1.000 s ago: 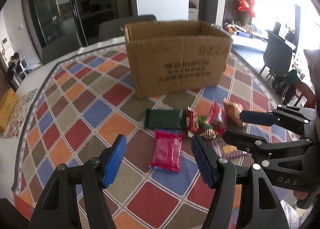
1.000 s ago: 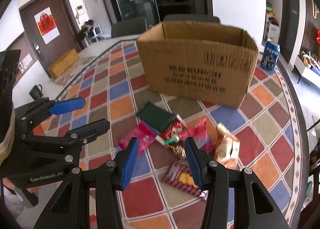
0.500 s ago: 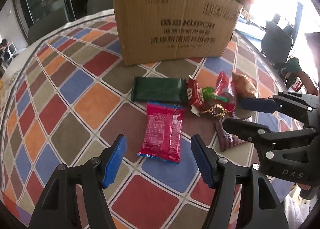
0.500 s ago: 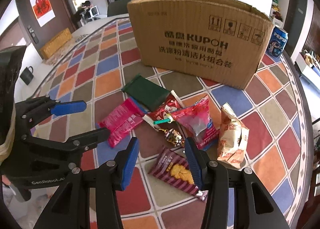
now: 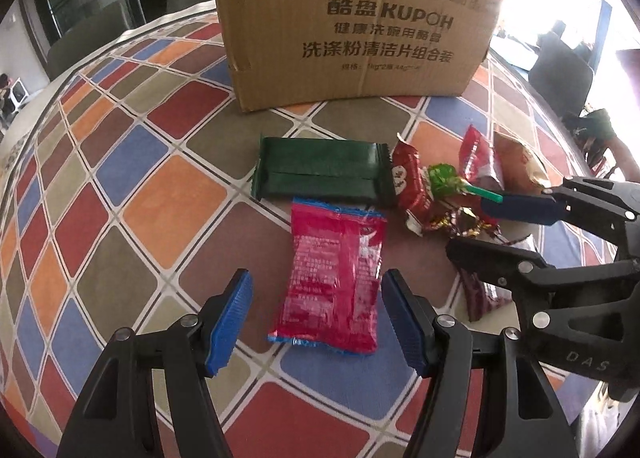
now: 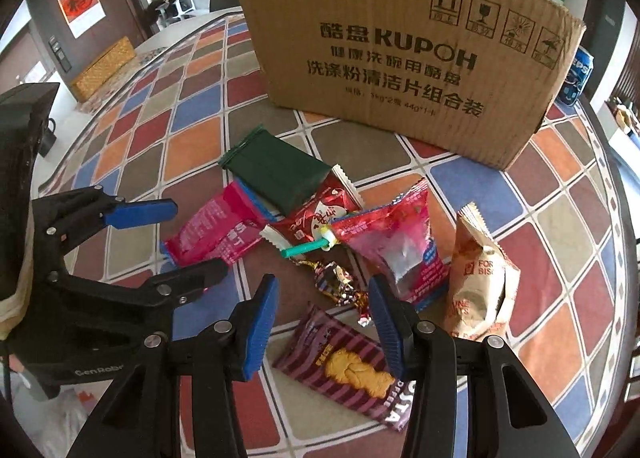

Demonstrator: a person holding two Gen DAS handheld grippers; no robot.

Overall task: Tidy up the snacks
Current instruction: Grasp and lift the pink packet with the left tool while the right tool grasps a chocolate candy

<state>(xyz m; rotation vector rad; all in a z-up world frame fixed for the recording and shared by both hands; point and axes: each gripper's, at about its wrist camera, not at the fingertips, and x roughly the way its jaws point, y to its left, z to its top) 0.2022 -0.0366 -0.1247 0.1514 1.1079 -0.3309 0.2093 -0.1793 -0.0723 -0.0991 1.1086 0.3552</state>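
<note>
Several snack packs lie on the chequered tablecloth in front of a cardboard box [image 5: 352, 18], which also shows in the right wrist view [image 6: 400, 58]. My left gripper [image 5: 316, 318] is open, its fingers either side of a pink-red packet [image 5: 334, 278]. Behind it lies a dark green pack [image 5: 320, 174]. My right gripper [image 6: 322, 322] is open above a purple biscuit pack [image 6: 348, 366], near a foil candy [image 6: 340, 286], a green-stick lollipop [image 6: 304, 248], a red clear bag [image 6: 400, 246] and a tan biscuit bag [image 6: 480, 278].
A blue soda can [image 6: 578, 76] stands right of the box. The right gripper shows at the right in the left wrist view [image 5: 560, 258]; the left gripper shows at the left in the right wrist view [image 6: 120, 254]. Chairs stand beyond the round table's edge.
Both grippers have moved forward and down toward the snacks. The box and packs now look larger and nearer. Both stay open.
</note>
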